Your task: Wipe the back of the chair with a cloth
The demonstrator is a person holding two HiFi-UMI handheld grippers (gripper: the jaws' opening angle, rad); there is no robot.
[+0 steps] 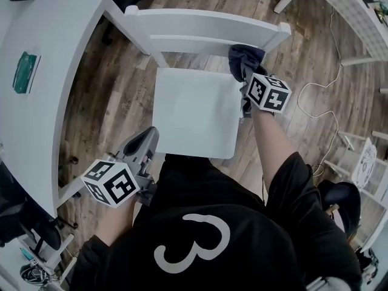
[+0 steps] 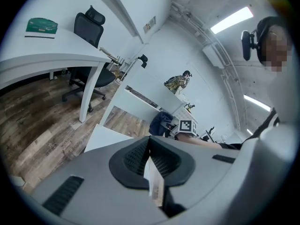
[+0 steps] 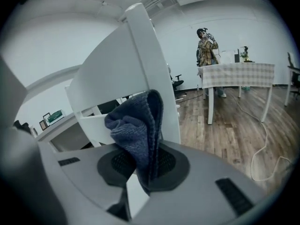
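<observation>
A white wooden chair (image 1: 193, 119) stands in front of me, its backrest (image 1: 206, 32) on the far side. My right gripper (image 1: 245, 71) is shut on a dark blue cloth (image 1: 245, 58), pressed against the right end of the backrest, by the right post (image 3: 150, 64). In the right gripper view the cloth (image 3: 138, 130) bunches up between the jaws, touching the post. My left gripper (image 1: 142, 145) hangs near the seat's front left corner, jaws closed together with nothing in them. The chair seat (image 2: 105, 136) and the cloth (image 2: 161, 122) show beyond it in the left gripper view.
A white desk (image 1: 42, 71) with a green packet (image 1: 25, 71) stands at the left, close to the chair. A white cable (image 1: 321, 102) lies on the wood floor at the right. A checked-cloth table (image 3: 236, 74) and a person (image 3: 206, 46) are farther off.
</observation>
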